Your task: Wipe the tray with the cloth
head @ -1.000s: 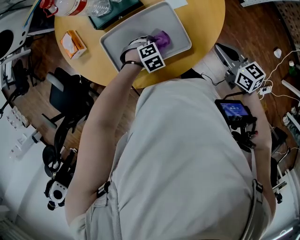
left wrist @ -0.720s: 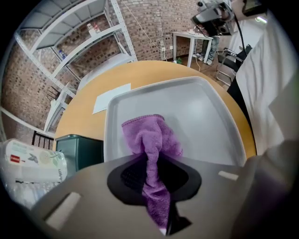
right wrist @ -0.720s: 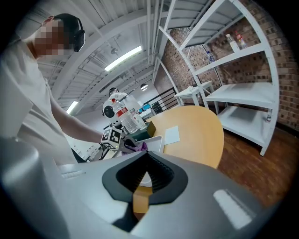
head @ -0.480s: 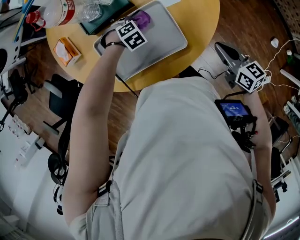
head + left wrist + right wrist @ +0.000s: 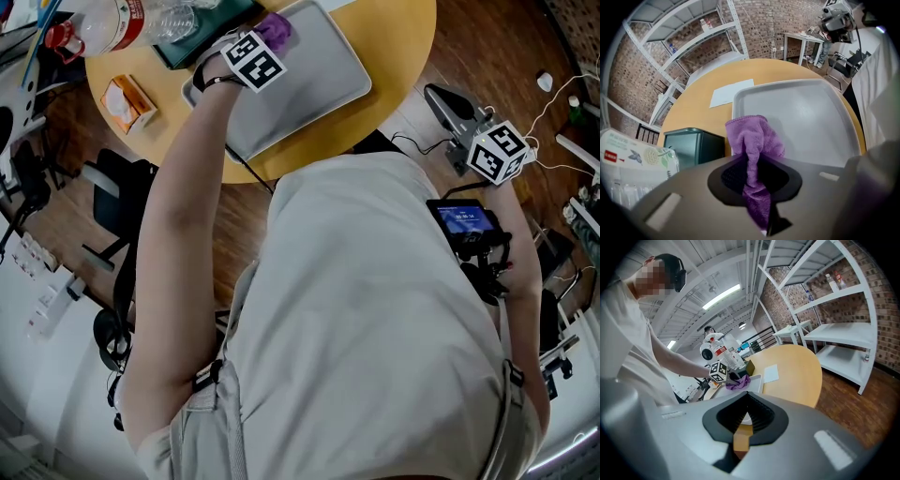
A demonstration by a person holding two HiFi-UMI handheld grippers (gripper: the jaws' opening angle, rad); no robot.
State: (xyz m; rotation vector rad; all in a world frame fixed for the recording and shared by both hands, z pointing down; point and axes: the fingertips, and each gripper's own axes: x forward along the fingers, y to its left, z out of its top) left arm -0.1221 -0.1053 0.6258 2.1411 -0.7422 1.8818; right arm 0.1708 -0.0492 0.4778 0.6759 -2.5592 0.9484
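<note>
Orange carton (image 5: 127, 101): well out to the left of the working claw on the round table (image 5: 394, 56), clear of any wiping stroke.
Green box (image 5: 693, 145): just left of that claw, close beside the tray's corner, so strokes here probably have to run rightward.
Left gripper (image 5: 752, 164): tipped steeply down at the tray's corner, jaws clamped tight on the cloth. That leaves the free end loose to serve as the wiping pad.
Cloth (image 5: 752, 138): purple and fleecy, squeezed to a thin neck between the jaws. Just beyond the tips it blooms into a rumpled fold sitting on the tray by its left rim.
Tray (image 5: 811, 112): pale grey, rectangular, with rounded corners and a raised lip. It spreads ahead and right of the claw, and its floor is bare, matte and shows no spill.
Paper sheet (image 5: 731, 93): flat on the table past the tray's far edge.
Right gripper (image 5: 450, 108): held off the table, well right of the tray. Its jaws stand a narrow slit apart with nothing between them; idle, I'd say, since one claw does this job.
</note>
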